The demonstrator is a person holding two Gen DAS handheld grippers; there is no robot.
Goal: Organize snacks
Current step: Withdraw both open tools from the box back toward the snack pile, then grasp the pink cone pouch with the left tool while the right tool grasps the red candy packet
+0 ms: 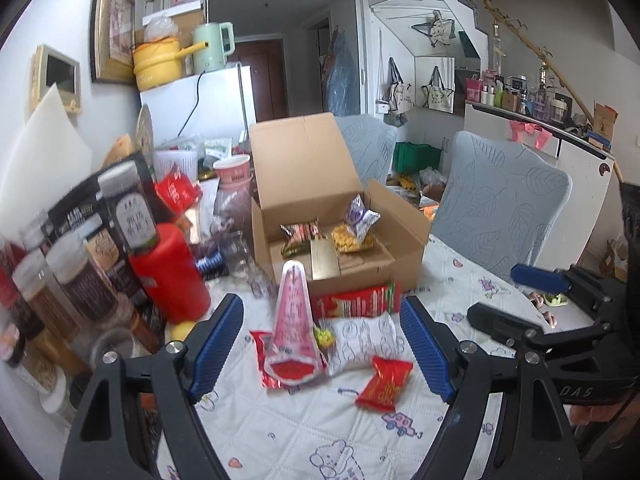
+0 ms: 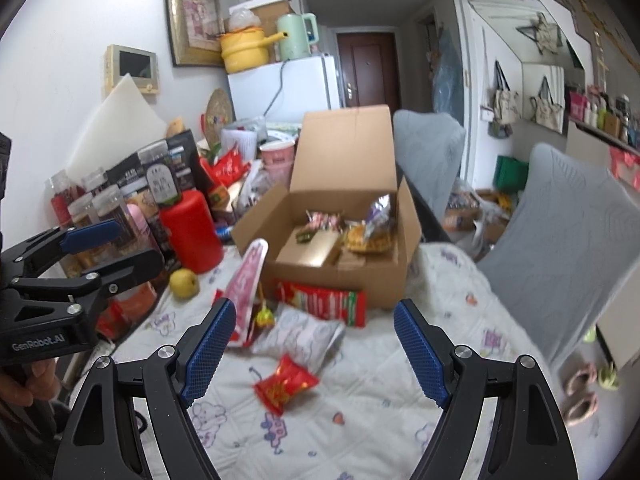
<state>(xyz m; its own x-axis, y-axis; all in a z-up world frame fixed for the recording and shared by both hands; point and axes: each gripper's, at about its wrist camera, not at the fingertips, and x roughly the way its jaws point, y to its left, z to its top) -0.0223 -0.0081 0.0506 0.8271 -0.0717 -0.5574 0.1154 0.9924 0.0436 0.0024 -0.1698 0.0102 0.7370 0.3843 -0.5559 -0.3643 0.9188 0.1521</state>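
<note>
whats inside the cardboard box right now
The cardboard box holds a purple-and-silver packet, a yellow snack bag, a red-green packet and a gold flat pack. Anything beneath them is hidden.

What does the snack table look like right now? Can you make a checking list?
Surface: table cover with cartoon prints.
Job's things: open cardboard box holding some snacks; red packet, pink cone pack, white packet and red bag lie outside.
Clutter: jars, red canister, yellow fruit.
Grippers: left gripper and right gripper open, empty.
Cables: kettle cord.
Surroundings: fridge, chairs.
</note>
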